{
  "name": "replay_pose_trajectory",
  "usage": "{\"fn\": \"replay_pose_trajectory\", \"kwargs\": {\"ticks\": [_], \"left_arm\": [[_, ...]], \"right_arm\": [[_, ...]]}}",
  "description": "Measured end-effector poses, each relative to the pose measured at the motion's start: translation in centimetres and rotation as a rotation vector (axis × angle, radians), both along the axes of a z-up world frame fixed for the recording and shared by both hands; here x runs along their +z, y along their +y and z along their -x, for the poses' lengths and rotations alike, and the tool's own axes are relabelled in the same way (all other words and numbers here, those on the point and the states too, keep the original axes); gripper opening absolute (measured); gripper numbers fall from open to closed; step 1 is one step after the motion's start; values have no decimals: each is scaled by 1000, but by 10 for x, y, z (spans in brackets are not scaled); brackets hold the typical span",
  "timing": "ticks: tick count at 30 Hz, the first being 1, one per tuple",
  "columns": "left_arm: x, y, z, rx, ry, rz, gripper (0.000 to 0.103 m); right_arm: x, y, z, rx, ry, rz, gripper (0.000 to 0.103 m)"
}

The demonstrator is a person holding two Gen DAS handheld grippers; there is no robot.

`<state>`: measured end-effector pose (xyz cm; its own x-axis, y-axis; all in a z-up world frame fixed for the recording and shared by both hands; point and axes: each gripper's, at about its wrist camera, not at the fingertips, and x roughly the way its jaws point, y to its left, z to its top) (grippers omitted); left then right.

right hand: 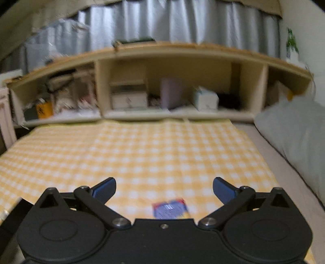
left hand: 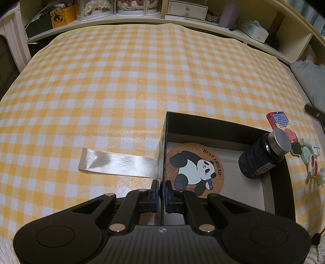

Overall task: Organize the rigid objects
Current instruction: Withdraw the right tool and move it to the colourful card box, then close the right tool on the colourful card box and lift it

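Observation:
In the left wrist view, my left gripper (left hand: 161, 189) is shut on the left wall of a black open box (left hand: 213, 121), one finger on each side. Inside the box lie a round cork panda coaster (left hand: 195, 169) and a dark bottle with a silver cap (left hand: 262, 156) leaning in the right corner. A red and blue card box (left hand: 281, 126) lies on the cloth right of the black box. In the blurred right wrist view, my right gripper (right hand: 164, 189) is open and empty above the checked cloth, with the red and blue card box (right hand: 170, 209) just below it.
A satin ribbon (left hand: 117, 162) lies flat left of the box. Keys and small trinkets (left hand: 308, 158) sit at the right edge. A shelf with boxes and tissues (left hand: 182, 10) runs along the far side. A grey pillow (right hand: 294, 130) lies at the right.

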<state>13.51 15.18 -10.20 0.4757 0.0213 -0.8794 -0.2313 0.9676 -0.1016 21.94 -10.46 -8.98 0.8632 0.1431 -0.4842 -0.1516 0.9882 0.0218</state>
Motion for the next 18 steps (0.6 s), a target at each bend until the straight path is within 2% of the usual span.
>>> {"fn": "replay_pose_trajectory", "kwargs": {"ticks": [1,3,9,13,14,15,16,18], "left_arm": [[0,-1,0,0,0,0,5],[0,-1,0,0,-1,0,5],[0,-1,-1,0,1,2,5],[0,0,-1,1,2,5,5],[0,0,-1,0,2,5,5],[0,0,-1,0,2,6,6],[0,1,-1,-1,3,6,6],[0,1,-1,-1,3,8,6]], "right_arm": [[-7,-3,-4,0,27,5,88],[-21,-6,-12,10,71,20,78],[-58,-5,-28,68,145,42,76],[-70,0,-33,84,171,83,74],[-72,0,-34,94,180,89,72],[-73,2,-35,106,193,93,64],[-74,3,-34,105,199,119,60],[-72,8,-31,116,221,154,60]]}}
